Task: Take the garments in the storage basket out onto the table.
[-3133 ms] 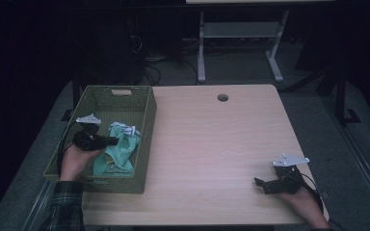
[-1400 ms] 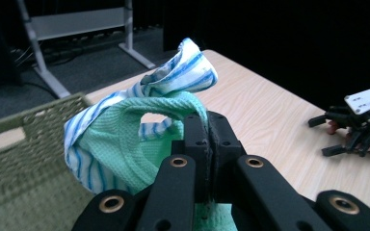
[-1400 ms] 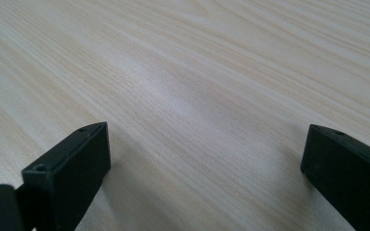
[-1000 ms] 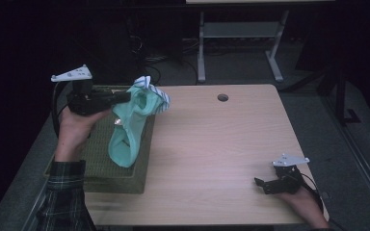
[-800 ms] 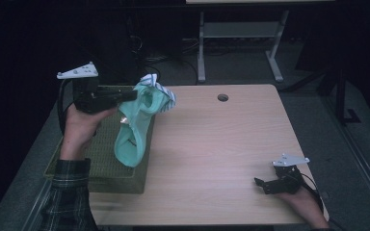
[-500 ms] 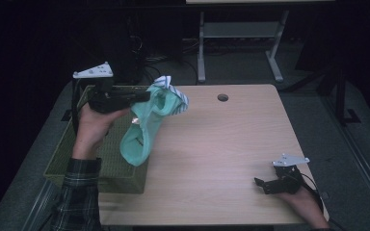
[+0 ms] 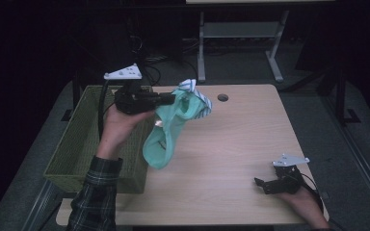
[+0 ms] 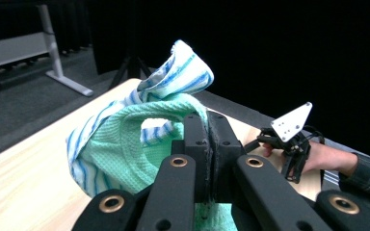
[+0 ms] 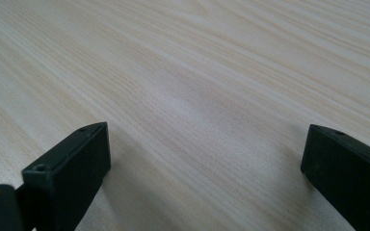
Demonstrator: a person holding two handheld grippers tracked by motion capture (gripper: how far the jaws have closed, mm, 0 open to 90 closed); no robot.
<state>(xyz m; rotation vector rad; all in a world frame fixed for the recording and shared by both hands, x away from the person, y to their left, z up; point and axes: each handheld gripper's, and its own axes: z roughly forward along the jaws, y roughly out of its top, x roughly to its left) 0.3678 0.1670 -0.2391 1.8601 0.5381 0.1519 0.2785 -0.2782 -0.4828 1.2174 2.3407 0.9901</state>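
My left gripper [image 7: 172,99] is shut on a bunch of cloth, held in the air over the table's left part. The bunch is a mint-green cloth [image 7: 166,132] that hangs down and a white cloth with blue stripes [image 7: 196,98] at its top. In the left gripper view the jaws pinch the green cloth [image 8: 125,159], with the striped cloth [image 8: 183,72] folded above it. My right gripper [image 7: 265,185] rests open near the table's front right corner. In the right gripper view its jaws stand wide apart over bare wood, the gripper [image 9: 204,159] holding nothing.
A green wire basket [image 7: 79,144] stands at the table's left edge. The light wooden table [image 7: 241,139] has a round cable hole [image 7: 222,97] at the back. A metal frame [image 7: 241,33] stands on the floor behind the table.
My left gripper has lifted the cloths out of the basket and carried them to the right, over the table. The right gripper has stayed in place.
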